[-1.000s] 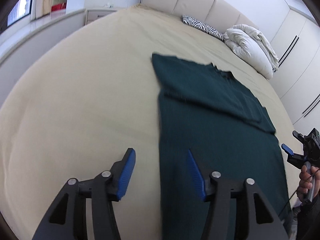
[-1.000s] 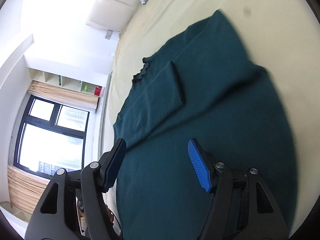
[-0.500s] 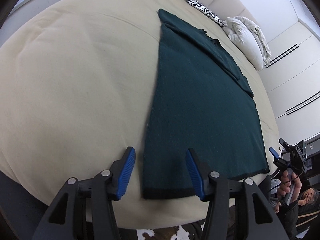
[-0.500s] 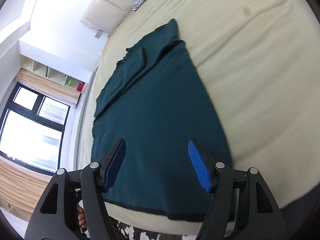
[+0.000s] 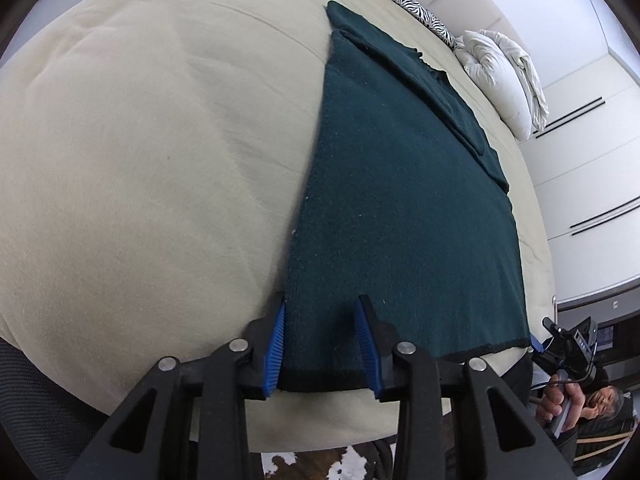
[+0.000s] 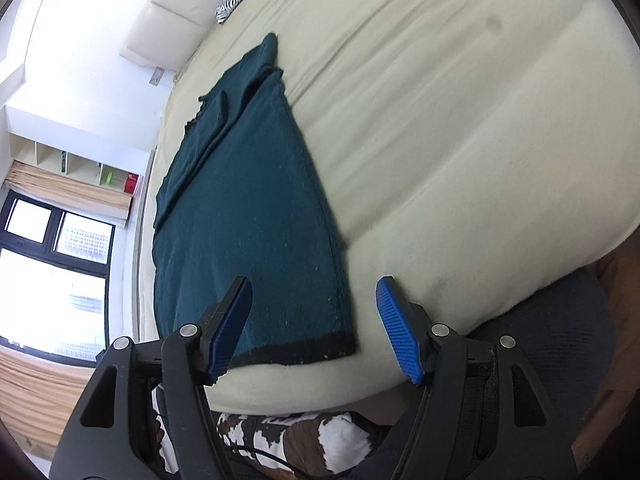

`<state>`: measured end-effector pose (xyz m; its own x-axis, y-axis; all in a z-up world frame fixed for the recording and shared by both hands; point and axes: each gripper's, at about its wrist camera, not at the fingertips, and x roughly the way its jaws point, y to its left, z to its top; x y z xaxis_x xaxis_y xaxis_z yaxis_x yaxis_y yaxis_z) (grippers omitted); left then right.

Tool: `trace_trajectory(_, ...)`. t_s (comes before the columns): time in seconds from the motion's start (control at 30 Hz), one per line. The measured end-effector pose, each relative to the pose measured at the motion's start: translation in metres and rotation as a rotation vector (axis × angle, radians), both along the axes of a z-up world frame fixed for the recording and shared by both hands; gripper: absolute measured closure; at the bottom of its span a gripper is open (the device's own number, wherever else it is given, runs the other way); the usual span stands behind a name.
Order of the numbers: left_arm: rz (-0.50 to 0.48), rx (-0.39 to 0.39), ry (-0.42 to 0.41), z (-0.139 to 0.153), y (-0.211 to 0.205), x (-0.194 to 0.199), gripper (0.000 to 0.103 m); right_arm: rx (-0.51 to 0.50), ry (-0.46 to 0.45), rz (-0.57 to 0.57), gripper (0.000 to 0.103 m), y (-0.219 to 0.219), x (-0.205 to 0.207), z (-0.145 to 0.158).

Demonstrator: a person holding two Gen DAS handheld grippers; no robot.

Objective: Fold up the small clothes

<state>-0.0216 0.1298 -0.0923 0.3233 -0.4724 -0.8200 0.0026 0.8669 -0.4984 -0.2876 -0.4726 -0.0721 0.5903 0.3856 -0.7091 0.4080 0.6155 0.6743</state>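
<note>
Spread flat on a cream bed (image 5: 140,160), one dark green knitted garment (image 5: 400,200) is seen, its hem at the near edge. The left gripper (image 5: 320,344) has just been closing, the hem's left corner between the jaws; whether the pads press yet cannot be told. The right gripper (image 6: 312,328) is held open over the right corner. One corner could be missed, skewing the fold. Two grippers, one garment, one zebra cushion (image 5: 420,12) are counted.
</note>
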Motion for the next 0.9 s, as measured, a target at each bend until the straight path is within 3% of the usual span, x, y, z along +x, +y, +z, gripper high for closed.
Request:
trace_trajectory(0.03,-0.006,0.011,0.000,0.001,-0.002,0.000,0.072,0.002,0.010,0.009,0.039,0.003,0.006,-0.002)
trace_trajectory(0.1,-0.016,0.017,0.008,0.001,-0.004,0.000,0.090,-0.005,0.027,0.017,0.040,0.007,0.011,-0.004)
trace_trajectory(0.23,-0.024,-0.007,0.011,0.000,-0.001,-0.003,0.095,0.006,0.055,0.019,0.042,0.008,0.016,-0.006)
trace_trajectory(0.3,-0.029,-0.008,0.006,0.001,-0.001,-0.003,0.095,0.006,0.079,0.011,0.050,0.007,0.018,-0.009)
trace_trajectory(0.37,-0.040,-0.005,0.001,0.002,-0.002,-0.005,0.095,0.026,0.094,0.016,0.067,0.004,0.018,-0.013)
trace_trajectory(0.53,-0.056,-0.005,-0.014,0.008,-0.004,-0.008,0.096,0.062,0.110,0.041,0.094,0.005,0.018,-0.019)
trace_trajectory(0.77,-0.056,-0.059,-0.062,0.030,-0.001,-0.015,0.096,0.084,0.027,0.059,0.097,0.011,0.024,0.005)
trace_trajectory(0.9,-0.049,-0.143,-0.094,0.045,0.003,-0.015,0.096,0.137,-0.044,0.076,0.097,0.011,0.030,0.024)
